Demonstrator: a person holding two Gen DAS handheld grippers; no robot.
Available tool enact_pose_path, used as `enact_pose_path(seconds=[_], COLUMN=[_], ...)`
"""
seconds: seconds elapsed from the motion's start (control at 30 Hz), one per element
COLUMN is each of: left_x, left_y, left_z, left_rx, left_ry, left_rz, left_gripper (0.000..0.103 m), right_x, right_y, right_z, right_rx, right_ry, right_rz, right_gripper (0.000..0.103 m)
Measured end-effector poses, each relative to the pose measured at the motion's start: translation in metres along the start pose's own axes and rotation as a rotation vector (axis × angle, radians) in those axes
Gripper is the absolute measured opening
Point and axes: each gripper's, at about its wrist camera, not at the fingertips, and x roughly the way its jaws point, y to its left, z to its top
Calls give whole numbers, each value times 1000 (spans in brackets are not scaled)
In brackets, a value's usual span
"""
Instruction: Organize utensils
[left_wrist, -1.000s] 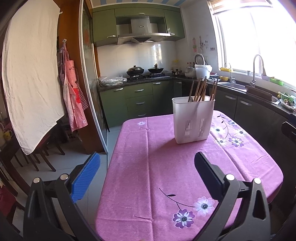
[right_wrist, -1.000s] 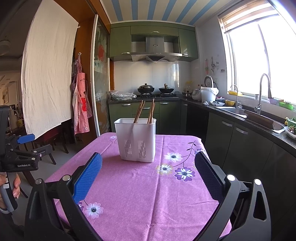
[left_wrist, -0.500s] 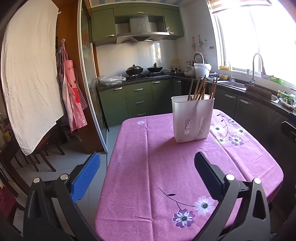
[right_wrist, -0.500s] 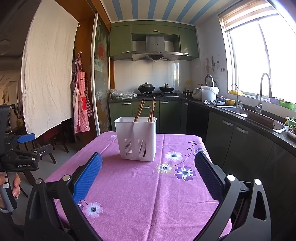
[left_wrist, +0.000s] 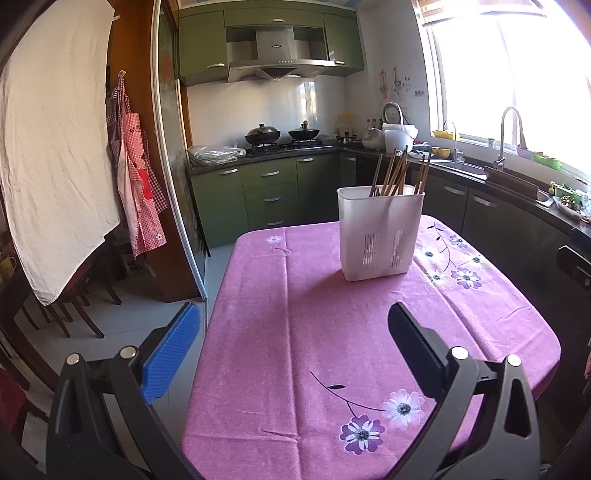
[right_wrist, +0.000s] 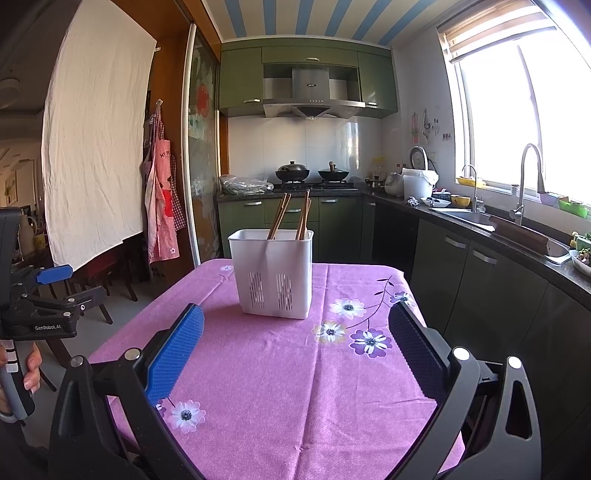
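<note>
Wooden chopsticks stand upright in a white slotted plastic utensil holder on the table's purple flowered tablecloth, toward its far end. Both the left gripper and the right gripper are spread wide and empty, near the table's front edge, well apart from the holder.

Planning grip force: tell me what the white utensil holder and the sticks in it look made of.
White utensil holder: likely plastic, matte and slightly translucent, with moulded vent slots near its base. Chopsticks: probably wood or bamboo, judging by the brown, dull, thin straight shafts; the exact kind can't be told.
</note>
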Motion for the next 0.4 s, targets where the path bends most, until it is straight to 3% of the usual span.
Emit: enact_pose_path(seconds=[0.4], left_x=[6], left_y=[1], left_z=[-1], left_rx=[8], left_ry=[8], left_rz=[27], left_gripper=[97], right_x=[7], right_y=[-4], right_z=[-2], right_rx=[9], right_ry=[15], right_rz=[1], right_gripper=[99])
